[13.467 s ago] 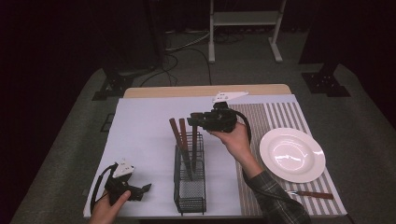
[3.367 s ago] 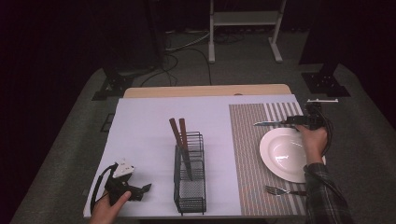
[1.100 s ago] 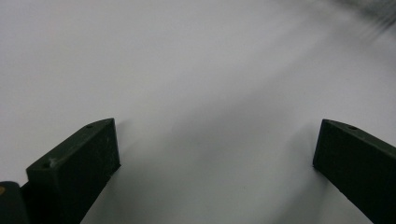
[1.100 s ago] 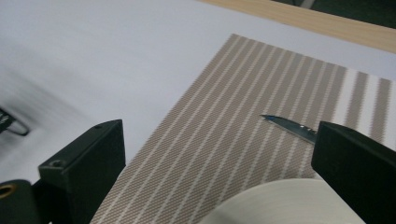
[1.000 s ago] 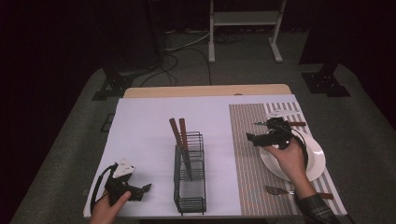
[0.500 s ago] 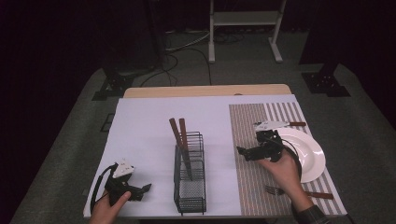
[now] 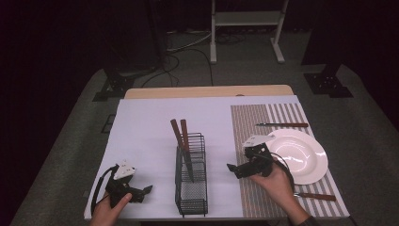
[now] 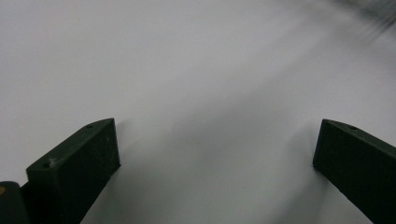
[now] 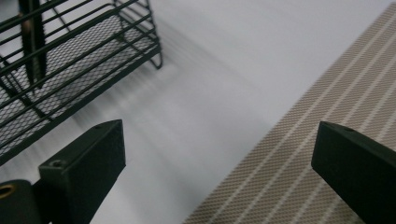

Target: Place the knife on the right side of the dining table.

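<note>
A person's right claw (image 7: pixel 234 168), jaws spread wide and empty, is hovering between the wire basket (image 7: pixel 190 188) and the plate (image 7: pixel 306 157). Two brown-handled utensils (image 7: pixel 181 136) are standing in the basket. Best approach: level, gripping one handle high. Left claw (image 7: pixel 143 190) is resting released.

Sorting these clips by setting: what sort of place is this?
Probably a lab or studio staged as a dining table: a striped placemat with white plate, black curtains behind, and cables on the floor.

The rack (image 7: pixel 191 176) stands mid-counter (image 7: pixel 146 127); the plate (image 7: pixel 301 153) lies right of it on the mat (image 7: pixel 263 122), knives (image 7: pixel 184 146) in the rack.
</note>
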Available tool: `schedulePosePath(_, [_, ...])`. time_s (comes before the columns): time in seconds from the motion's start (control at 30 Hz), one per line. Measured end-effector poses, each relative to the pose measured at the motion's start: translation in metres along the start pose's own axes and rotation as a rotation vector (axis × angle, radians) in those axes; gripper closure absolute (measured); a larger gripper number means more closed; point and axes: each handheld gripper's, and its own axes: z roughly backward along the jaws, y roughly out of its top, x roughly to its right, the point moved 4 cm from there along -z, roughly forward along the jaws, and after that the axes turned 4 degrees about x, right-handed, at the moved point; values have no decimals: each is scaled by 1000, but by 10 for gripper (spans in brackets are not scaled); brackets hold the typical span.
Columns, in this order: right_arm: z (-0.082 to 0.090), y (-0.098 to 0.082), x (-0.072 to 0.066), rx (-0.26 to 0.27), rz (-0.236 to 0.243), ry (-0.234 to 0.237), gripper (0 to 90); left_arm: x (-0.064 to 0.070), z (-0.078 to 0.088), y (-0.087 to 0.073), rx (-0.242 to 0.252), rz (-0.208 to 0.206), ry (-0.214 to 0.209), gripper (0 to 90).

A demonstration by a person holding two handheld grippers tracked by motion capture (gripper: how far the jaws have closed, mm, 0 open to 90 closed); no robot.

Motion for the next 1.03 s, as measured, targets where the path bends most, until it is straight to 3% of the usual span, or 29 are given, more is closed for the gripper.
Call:
schedulePosePath(0.47, [-31, -12, -37, -85, 97, 73, 21, 0, 0, 0, 0, 0, 0, 0])
schedulePosePath(0.67, [-37, -17, -46, -110, 114, 89, 21, 0, 0, 0, 2, 2, 0, 0])
schedulePosePath(1.03, [-44, -24, -50, -152, 130, 101, 21, 0, 0, 0, 2, 3, 0, 0])
